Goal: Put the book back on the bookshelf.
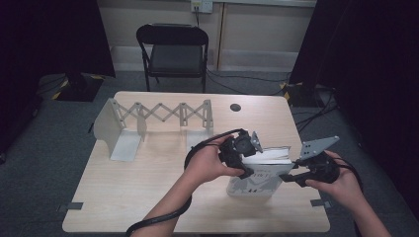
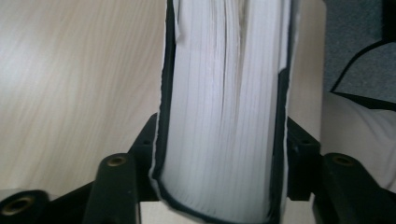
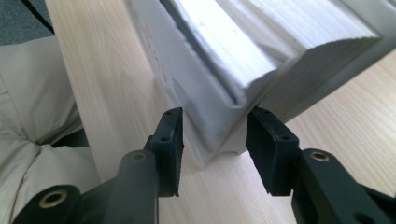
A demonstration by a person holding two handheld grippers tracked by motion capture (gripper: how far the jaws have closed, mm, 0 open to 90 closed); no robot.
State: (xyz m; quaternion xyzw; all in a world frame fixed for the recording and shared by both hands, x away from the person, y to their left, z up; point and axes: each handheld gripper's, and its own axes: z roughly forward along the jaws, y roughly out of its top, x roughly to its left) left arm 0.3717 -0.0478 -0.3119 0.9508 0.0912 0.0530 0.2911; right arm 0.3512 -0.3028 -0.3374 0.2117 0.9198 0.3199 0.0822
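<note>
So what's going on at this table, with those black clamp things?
A person is standing a thick white book on its edge on the wooden table. The left gripper is clamped across the book's pages. The right gripper has a lower corner of the book between its jaws, apparently not pressing. An expanding book rack waits behind.

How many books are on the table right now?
1: a thick white-covered paperback book stands near the wooden table's front right, with the left gripper clamped on it and the right gripper at its corner.
</note>
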